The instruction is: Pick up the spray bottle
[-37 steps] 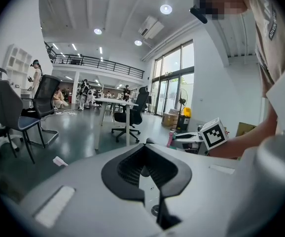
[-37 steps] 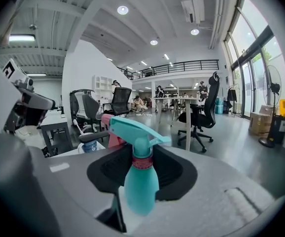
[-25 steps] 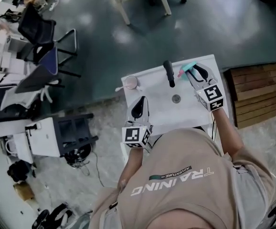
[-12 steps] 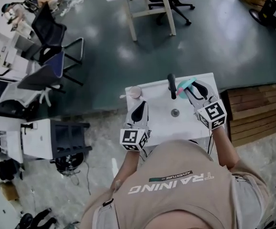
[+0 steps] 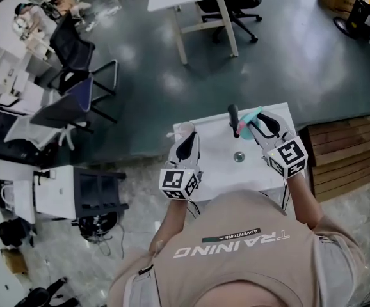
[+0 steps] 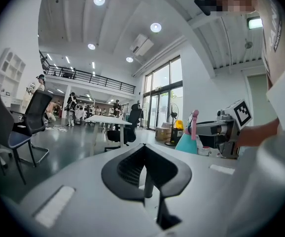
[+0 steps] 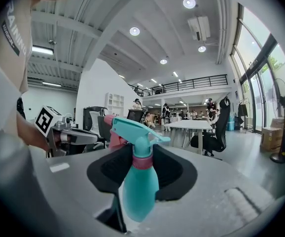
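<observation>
A teal spray bottle (image 5: 248,116) with a pink trigger hangs above the small white table (image 5: 217,171), with my right gripper (image 5: 260,120) shut on it. In the right gripper view the bottle (image 7: 140,181) stands upright between the jaws, which clamp its body below the pink collar, its nozzle pointing right. My left gripper (image 5: 187,139) hovers over the table's left part, its jaws shut with nothing between them (image 6: 145,179). From the left gripper view the bottle (image 6: 187,141) shows at the far right, in front of the right gripper (image 6: 226,127).
A black upright handle-like object (image 5: 233,119) stands just left of the bottle. A small round metal piece (image 5: 239,157) lies mid-table, and a pale round object (image 5: 182,127) sits at the table's far left corner. Wooden pallets (image 5: 338,152) lie right; chairs (image 5: 70,101) and desks left.
Both grippers have risen, the right one more, carrying the spray bottle up off the table. The head view has shifted, so the table sits lower in the picture.
</observation>
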Action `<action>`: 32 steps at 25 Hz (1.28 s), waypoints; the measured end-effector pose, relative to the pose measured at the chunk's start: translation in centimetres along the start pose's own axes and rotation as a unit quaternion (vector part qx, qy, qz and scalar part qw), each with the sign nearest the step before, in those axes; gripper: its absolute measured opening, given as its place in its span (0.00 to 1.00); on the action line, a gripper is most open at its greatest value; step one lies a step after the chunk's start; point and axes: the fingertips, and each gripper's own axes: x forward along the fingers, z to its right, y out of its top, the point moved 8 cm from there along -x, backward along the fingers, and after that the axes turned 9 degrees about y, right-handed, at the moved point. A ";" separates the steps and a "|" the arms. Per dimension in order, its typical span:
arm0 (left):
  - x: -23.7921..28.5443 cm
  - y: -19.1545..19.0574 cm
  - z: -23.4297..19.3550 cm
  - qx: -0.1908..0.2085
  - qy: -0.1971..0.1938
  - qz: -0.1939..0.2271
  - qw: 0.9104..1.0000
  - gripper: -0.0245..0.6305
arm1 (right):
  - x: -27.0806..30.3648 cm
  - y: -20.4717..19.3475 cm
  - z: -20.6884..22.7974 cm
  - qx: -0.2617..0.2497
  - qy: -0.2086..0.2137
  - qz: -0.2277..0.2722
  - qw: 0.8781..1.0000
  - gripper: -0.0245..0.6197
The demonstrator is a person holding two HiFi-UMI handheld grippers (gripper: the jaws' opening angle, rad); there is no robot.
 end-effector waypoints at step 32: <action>0.0 0.0 0.5 -0.008 0.000 0.005 1.000 0.06 | -0.9 -0.7 -0.2 -0.012 -0.016 0.005 1.000 0.24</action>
